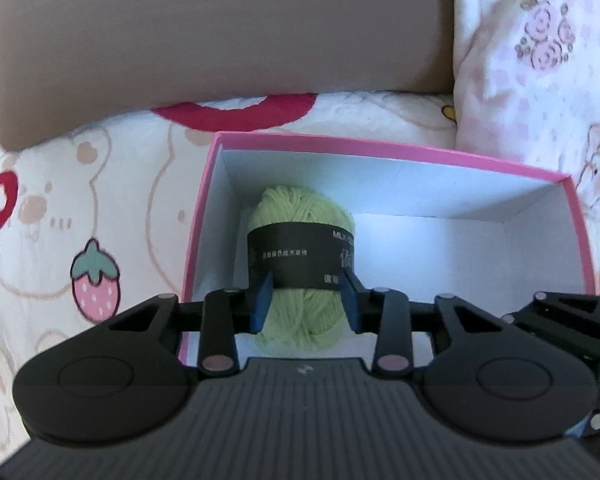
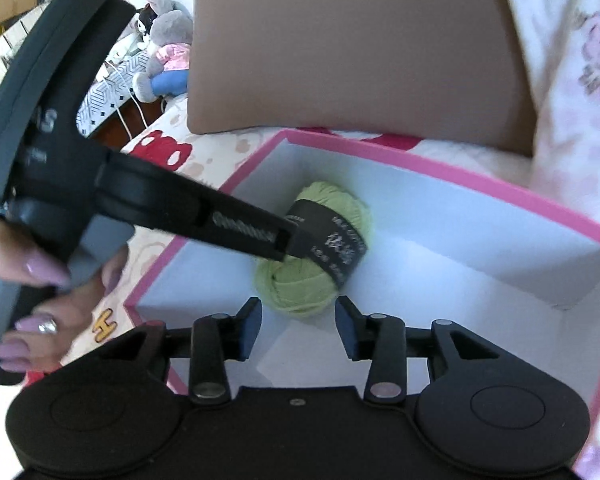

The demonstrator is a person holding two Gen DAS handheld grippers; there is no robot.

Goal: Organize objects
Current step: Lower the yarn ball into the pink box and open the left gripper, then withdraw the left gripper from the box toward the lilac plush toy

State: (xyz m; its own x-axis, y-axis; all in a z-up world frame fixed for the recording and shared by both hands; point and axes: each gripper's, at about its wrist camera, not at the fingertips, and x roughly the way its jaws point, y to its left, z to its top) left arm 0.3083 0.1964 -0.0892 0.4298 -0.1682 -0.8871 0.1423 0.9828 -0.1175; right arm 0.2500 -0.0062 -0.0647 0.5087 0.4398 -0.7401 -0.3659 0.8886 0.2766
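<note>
A light green ball of yarn [image 1: 300, 216] with a black paper band sits in the far left corner of a pink box [image 1: 204, 208] with a white inside. My left gripper [image 1: 306, 300] is shut on the yarn, its blue pads pressing both sides. In the right wrist view the yarn [image 2: 300, 284] and the box [image 2: 440, 168] show again, with the left gripper's arm reaching in from the left. My right gripper [image 2: 298, 330] is open and empty, just above the near part of the box, short of the yarn.
The box rests on a bed cover [image 1: 80, 220] printed with bears and strawberries. A brown cushion [image 2: 360, 52] stands behind the box. A floral quilt [image 1: 540, 60] lies at the right. A grey plush toy [image 2: 166, 48] and clutter sit far left.
</note>
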